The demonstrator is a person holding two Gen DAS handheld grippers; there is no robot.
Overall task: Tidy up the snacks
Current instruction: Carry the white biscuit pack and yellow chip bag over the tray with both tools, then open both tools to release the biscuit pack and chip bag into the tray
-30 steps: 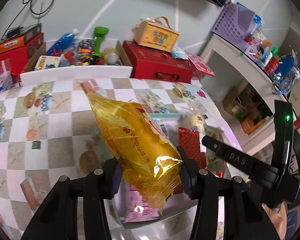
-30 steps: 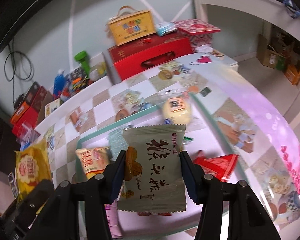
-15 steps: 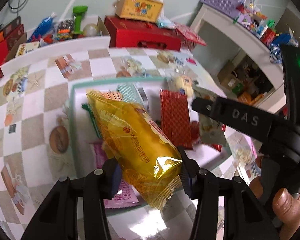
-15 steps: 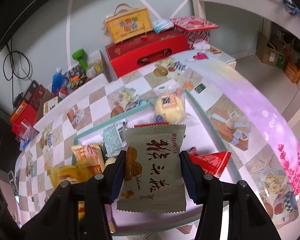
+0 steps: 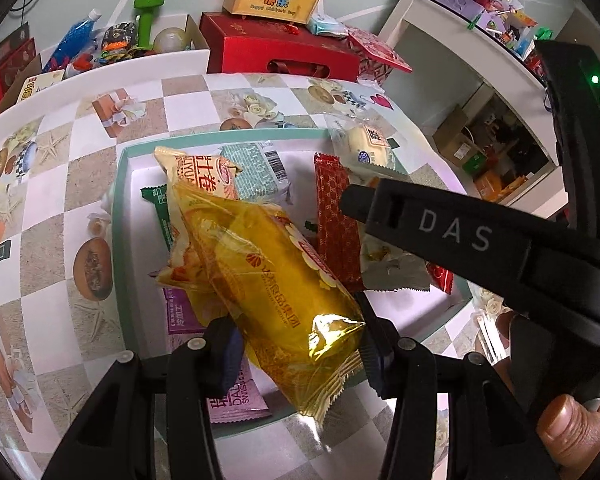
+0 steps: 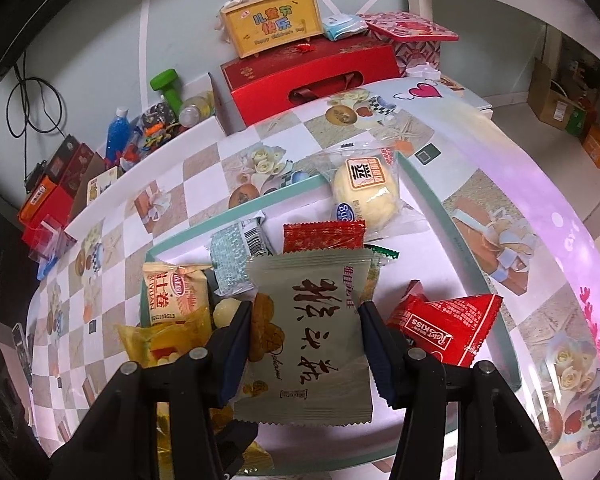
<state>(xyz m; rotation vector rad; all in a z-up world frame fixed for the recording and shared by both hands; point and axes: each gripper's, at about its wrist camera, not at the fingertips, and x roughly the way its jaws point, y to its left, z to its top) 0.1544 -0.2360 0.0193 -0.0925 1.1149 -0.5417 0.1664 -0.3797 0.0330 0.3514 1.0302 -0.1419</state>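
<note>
My left gripper [image 5: 300, 354] is shut on a long yellow cake packet [image 5: 276, 280], which hangs tilted over the teal-rimmed tray [image 5: 118, 208]. In the right wrist view my right gripper [image 6: 306, 346] is shut on a grey-green pastry packet [image 6: 316, 332] with dark lettering, held above the same tray [image 6: 440, 204]. Several snacks lie in the tray: a yellow egg-roll pack [image 5: 204, 176], a teal wafer pack [image 5: 256, 168], a red bar [image 5: 336, 216], a round bun [image 6: 366, 194] and a red triangular Kiss pack [image 6: 448, 326]. The right gripper's black body [image 5: 480, 240] crosses the left wrist view.
The tray sits on a checkered tablecloth [image 5: 60, 184]. Behind the table stand a red gift box [image 6: 312, 76], a yellow handled box [image 6: 272, 26], a green dumbbell [image 6: 166, 88] and a carton of odds and ends [image 5: 100, 48]. A white shelf [image 5: 452, 40] stands at right.
The left gripper has come down and forward with the yellow packet, from the bare tablecloth to over the tray. The right gripper has sunk slightly toward the tray, still holding its packet.
</note>
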